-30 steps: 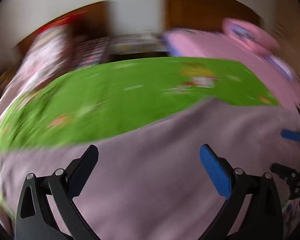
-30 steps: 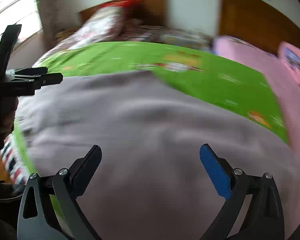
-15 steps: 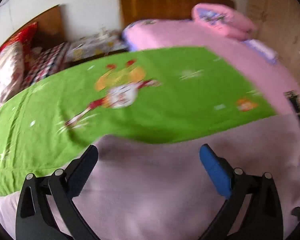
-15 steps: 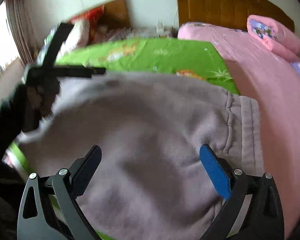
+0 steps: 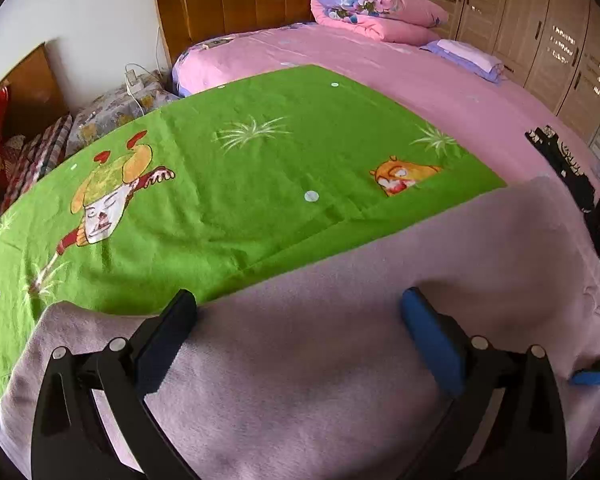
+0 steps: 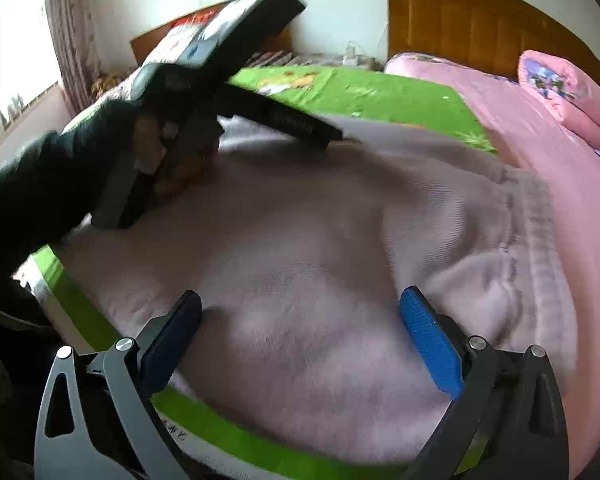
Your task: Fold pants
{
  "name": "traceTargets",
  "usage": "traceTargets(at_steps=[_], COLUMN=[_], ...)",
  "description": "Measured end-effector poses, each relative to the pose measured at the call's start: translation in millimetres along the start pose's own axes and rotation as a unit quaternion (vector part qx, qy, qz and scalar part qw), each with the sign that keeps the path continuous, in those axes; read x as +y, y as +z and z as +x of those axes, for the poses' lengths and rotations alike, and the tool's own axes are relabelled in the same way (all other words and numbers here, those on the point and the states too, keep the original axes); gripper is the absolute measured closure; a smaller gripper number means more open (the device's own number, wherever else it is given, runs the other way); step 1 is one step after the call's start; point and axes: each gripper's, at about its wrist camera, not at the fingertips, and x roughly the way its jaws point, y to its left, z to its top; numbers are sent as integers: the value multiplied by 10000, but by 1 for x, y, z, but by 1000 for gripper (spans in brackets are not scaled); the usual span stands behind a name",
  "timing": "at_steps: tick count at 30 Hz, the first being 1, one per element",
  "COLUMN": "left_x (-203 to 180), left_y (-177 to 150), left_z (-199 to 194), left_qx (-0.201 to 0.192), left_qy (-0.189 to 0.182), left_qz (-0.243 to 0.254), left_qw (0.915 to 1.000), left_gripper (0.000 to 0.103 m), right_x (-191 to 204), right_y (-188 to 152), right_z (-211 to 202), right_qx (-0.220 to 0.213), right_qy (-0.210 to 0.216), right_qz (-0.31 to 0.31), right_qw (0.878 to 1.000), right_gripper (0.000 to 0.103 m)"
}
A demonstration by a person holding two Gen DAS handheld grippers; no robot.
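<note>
The mauve fleece pants (image 6: 320, 240) lie spread flat on a green cartoon-print sheet (image 5: 240, 184) at the near edge of the bed, their gathered waistband (image 6: 540, 248) toward the pink bedspread (image 5: 420, 80), while their lower edge is cut off beneath both cameras. The left gripper (image 5: 296, 336) and the right gripper (image 6: 300, 332) each hover just over the fabric with the 2 fingers spread wide, gripping nothing. In the right wrist view the left gripper's body and the dark-sleeved hand (image 6: 160, 152) holding it are blurred and hide the pants' far left part; a rolled pink quilt (image 5: 372, 8) sits by the wooden headboard (image 5: 260, 0).
</note>
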Motion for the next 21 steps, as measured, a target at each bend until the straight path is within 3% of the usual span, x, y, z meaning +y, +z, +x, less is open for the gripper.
traceTargets(at_steps=[3,12,21], left_x=[-1,0,5], left_y=[-2,-1,1], left_z=[-1,-1,-2], left_qx=[-16,-22,39], left_qy=[51,-9,-178], left_qz=[37,-12,-79], left_qw=[10000,10000,9998], left_gripper=[1,1,1], right_x=[1,3,2], right_y=[1,-6,14], right_z=[-12,-2,17], right_qx=[-139,206,982], right_qy=[-308,-496,-632], right_qz=[53,116,130], right_qw=[9994,9985,9931], right_gripper=[7,7,5])
